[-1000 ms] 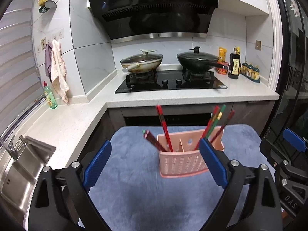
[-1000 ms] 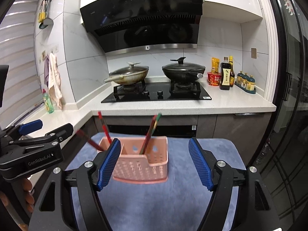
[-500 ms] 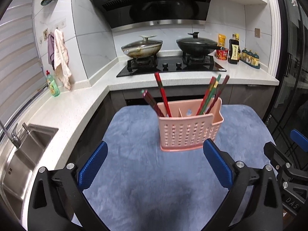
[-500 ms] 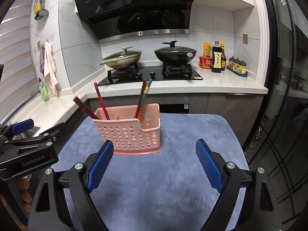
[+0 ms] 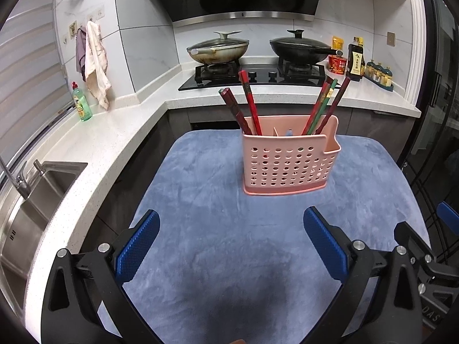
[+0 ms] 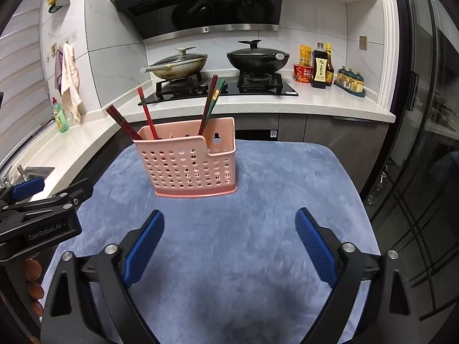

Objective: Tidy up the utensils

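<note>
A pink perforated utensil holder (image 5: 288,157) stands upright on a blue mat (image 5: 229,243); it also shows in the right wrist view (image 6: 190,163). Red and dark chopsticks (image 5: 249,100) lean in its left compartment, and several red and green ones (image 5: 327,103) in its right. My left gripper (image 5: 231,243) is open and empty, well short of the holder. My right gripper (image 6: 229,246) is open and empty, also short of it. The left gripper's body (image 6: 40,218) shows at the left of the right wrist view.
A white counter (image 5: 94,149) with a steel sink (image 5: 31,200) runs along the left. A stove with two lidded pans (image 5: 218,48) stands behind. Sauce bottles (image 5: 355,63) stand at the back right. Dark glass doors (image 6: 424,143) stand on the right.
Both grippers have pulled back and risen from the holder, which now sits farther ahead and lower between the fingers. Both stayed open.
</note>
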The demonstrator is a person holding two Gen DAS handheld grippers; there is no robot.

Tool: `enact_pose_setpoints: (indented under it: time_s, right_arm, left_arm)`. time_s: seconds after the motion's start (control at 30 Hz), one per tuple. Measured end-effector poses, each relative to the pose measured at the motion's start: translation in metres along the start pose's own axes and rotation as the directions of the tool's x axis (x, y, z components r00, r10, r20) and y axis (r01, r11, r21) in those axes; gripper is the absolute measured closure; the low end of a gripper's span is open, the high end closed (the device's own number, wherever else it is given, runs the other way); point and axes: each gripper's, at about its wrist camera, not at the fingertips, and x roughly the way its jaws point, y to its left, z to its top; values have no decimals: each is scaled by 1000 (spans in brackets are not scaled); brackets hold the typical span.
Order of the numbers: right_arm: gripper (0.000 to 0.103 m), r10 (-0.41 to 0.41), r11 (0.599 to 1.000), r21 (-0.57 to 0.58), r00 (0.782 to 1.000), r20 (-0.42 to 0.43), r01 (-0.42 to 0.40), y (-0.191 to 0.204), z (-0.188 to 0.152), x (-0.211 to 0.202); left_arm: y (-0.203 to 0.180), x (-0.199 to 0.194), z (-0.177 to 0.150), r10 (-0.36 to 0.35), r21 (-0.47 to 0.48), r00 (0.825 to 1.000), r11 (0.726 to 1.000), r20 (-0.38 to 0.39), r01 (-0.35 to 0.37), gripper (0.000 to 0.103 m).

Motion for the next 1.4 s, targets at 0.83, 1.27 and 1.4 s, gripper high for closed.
enact_pose_setpoints:
  time_s: [0.83, 1.27, 1.4]
  right_arm:
    - [9, -18, 1000, 3, 1000, -15, 18, 9, -9, 1]
    - [7, -17, 1000, 0, 1000, -27, 17, 11, -10, 9]
    - [7, -16, 1000, 1, 999, -28, 16, 11, -10, 9]
  left_arm:
    - [-6, -4, -15, 3, 18, 1000, 1000, -10, -2, 7]
    - [-2, 6, -15, 12, -3, 999, 1000, -34, -13, 7]
    - [-1, 8, -15, 11, -11, 999, 1000, -41, -11, 7]
